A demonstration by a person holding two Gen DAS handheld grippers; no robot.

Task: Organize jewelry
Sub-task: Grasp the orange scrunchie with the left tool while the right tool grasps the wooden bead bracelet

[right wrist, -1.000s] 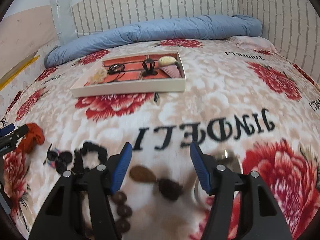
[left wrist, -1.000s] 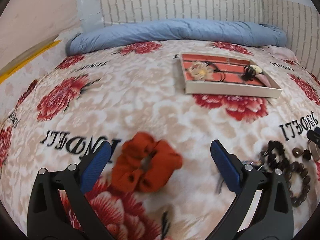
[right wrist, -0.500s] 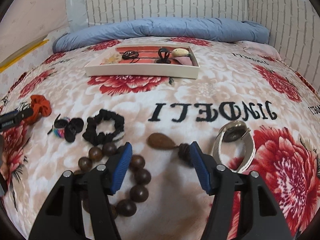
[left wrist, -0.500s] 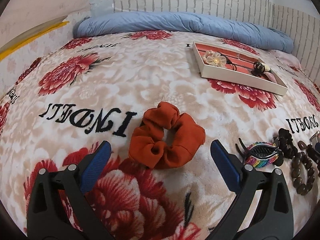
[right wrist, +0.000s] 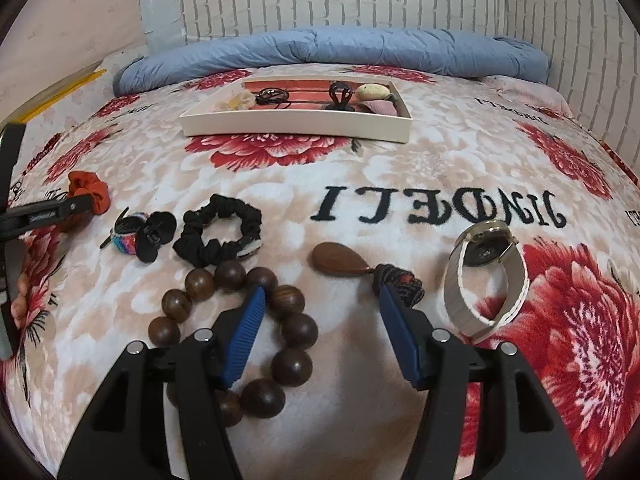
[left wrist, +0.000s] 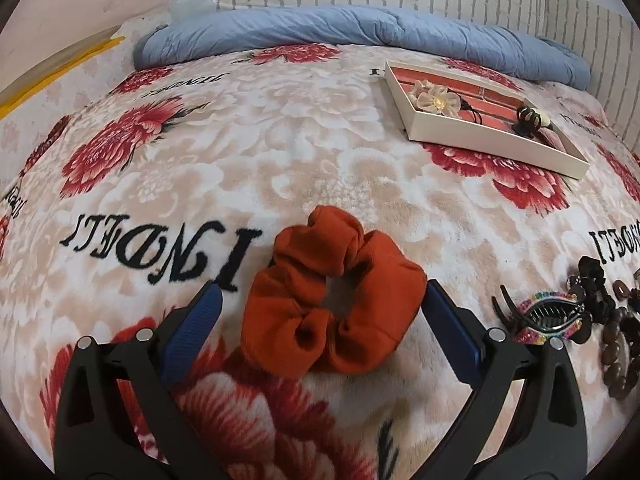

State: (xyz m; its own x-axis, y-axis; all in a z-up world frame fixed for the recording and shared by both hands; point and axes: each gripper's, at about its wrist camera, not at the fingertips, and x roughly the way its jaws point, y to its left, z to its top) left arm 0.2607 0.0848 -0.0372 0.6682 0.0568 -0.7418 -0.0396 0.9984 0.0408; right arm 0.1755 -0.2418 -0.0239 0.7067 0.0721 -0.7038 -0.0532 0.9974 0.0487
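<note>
In the left wrist view, the left gripper (left wrist: 320, 312) has come down and closer since a moment ago. The orange scrunchie (left wrist: 332, 296) now sits right between its 2 blue fingers (left wrist: 192, 332), in the lower middle of the frame. The tongs are wide and not yet squeezing; the right-hand pad looks to be right at the cloth, the left-hand one has a small gap. My guess is that a squeeze comes next.

In the right wrist view, the right gripper (right wrist: 320, 328) has dropped lower too. It now sits over the brown bead bracelet (right wrist: 236, 328) in the lower left. Its tongs are about half wide and hold nothing. 1 finger lies over the beads.

The scrunchie is soft, puffy and folded, with a hole in the middle. It should squash easily.

The white tray (left wrist: 492, 144) is in the upper right of the left view, well apart from the scrunchie. It already has a cloth flower (left wrist: 432, 96) and a black clip (left wrist: 528, 118) in it. The rainbow clip (left wrist: 548, 316), black scrunchie (right wrist: 220, 236), wooden drop (right wrist: 340, 260) and watch (right wrist: 488, 276) all lie on the flower blanket (left wrist: 240, 152).
</note>
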